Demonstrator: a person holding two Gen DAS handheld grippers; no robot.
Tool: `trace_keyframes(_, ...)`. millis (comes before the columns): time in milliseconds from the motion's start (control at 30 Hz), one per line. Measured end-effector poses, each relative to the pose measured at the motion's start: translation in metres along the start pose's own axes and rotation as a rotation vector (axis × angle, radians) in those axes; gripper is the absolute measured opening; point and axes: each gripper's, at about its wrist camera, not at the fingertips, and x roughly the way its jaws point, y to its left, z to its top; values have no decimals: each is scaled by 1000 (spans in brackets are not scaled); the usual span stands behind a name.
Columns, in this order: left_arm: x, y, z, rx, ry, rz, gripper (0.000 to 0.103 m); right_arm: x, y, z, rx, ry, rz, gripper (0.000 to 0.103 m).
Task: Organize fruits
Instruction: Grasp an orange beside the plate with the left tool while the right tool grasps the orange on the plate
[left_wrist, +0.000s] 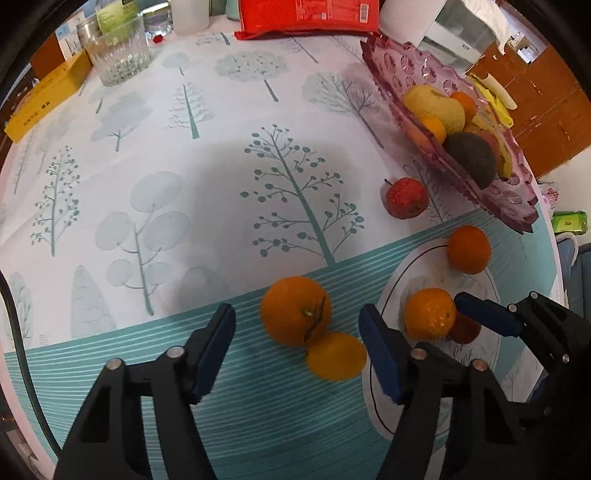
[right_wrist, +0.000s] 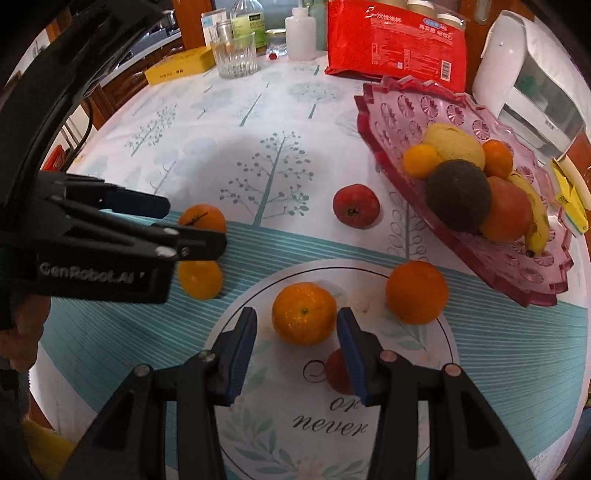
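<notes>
Left tool open astride two oranges, right tool open (pads clear) around a mandarin

Black left gripper and right gripper, blue-padded jaws, silver screws, white "GenRobot.AI" lettering.

A tabletop covered by a white cloth printed with pale teal trees and a striped teal band. Directly on it lie two oranges touching each other, a red apple, and three more fruits inside a printed white circle. A pink scalloped glass dish holding fruit stands at the right. At the far edge sit a ribbed glass, a yellow box and a red packet.
</notes>
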Motion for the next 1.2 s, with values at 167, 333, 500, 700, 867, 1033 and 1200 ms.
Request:
trace_keyframes(167,11,-3,4,-9,20,-11,51,7,-4,1,1,12,6,46)
trace_keyframes(333,13,-4,6,-14,11,-10,38,11,-7,3,5,9,16,44)
trace_keyframes(500,11,-4,1,-10,1,0,38,12,-10,1,17,7,31,42)
trace_keyframes(700,-3,-2,-2,-12,-14,9,38,2,-12,0,31,-22,37,41)
trace_keyframes(867,-28,-13,-4,3,-65,15,38,-15,-13,-2,38,-58,48,41)
trace_keyframes(1033,-64,-35,-9,36,-133,21,38,-42,-14,-7,39,-108,65,41)
trace_keyframes(1200,-96,-59,-17,63,-188,22,38,-75,-20,-14,54,-170,76,41)
